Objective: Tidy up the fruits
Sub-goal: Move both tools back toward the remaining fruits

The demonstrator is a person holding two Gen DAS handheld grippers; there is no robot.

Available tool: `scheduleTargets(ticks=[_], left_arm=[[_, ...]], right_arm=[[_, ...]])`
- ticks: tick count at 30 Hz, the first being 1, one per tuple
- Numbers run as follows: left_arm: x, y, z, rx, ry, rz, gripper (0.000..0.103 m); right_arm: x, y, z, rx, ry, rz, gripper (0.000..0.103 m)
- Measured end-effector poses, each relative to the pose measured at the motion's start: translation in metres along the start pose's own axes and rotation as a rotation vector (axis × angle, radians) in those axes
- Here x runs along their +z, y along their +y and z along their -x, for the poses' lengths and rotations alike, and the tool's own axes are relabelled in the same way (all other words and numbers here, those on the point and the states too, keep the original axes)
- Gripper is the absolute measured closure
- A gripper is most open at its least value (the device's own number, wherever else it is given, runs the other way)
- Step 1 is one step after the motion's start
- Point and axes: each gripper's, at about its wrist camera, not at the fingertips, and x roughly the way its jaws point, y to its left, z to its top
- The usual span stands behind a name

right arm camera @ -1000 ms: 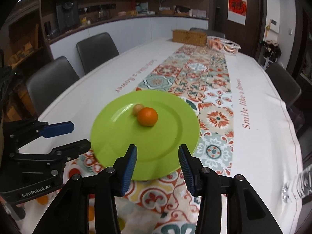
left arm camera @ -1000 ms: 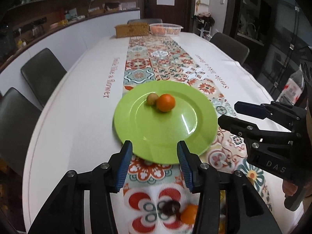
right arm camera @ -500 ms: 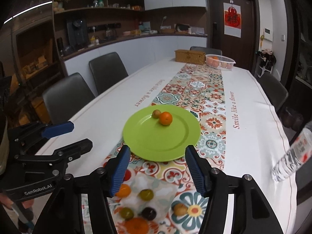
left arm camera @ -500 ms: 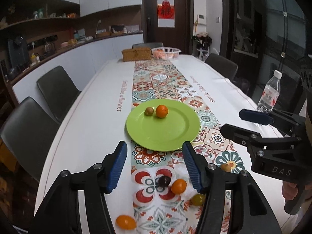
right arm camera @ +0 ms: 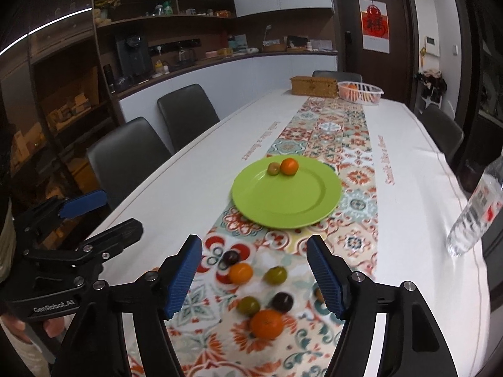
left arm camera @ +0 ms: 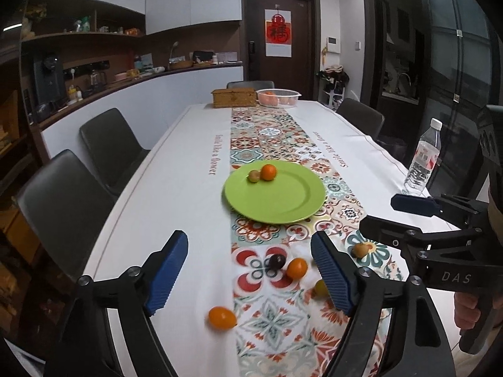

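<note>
Left gripper (left arm camera: 250,275): jaws have just been opening, now spread wide with nothing between the pads — hovering above the loose fruit.
Right gripper (right arm camera: 254,275): jaws likewise just opening, spread, empty.
Plate (left arm camera: 292,210): green, mid-table on the patterned runner (left arm camera: 270,132); holds one orange (left arm camera: 268,172) touching a small greenish fruit (left arm camera: 254,176).
Loose fruit: near edge of the runner, well short of the plate — large orange (right arm camera: 266,323), small orange (right arm camera: 240,273), dark plum (right arm camera: 282,301), green ones (right arm camera: 275,275).
Handling (judged): light, round, smooth-skinned — prone to roll or squirt out; plum likely soft, bruises easily.
Grip point: across the widest middle, pads level, gentle squeeze.
</note>
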Motion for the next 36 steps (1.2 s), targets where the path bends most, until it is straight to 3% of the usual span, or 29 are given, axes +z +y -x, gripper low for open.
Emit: scheduleTargets(ticks=[4,15,24,36], left_arm=[[-0.010,0.006,0.004,0.019,0.014,-0.005,0.016],[-0.043,0.017,-0.012,0.059,0.117,-0.036,0.015],[-0.069,0.026,-0.042,0.043,0.226,-0.007,0.014],[-0.083,0.033,-0.075,0.034,0.302,0.025,0.015]], right_arm=[[-0.010,0.005,-0.005,-0.002,0.040,-0.018,0.033],[-0.045,0.011,-0.034,-0.032,0.189,-0.060,0.033],[-0.063,0.002,-0.059,-0.096,0.292,-0.126,0.033],[-0.084,-0.008,-0.082,-0.142,0.398,-0.138,0.033]])
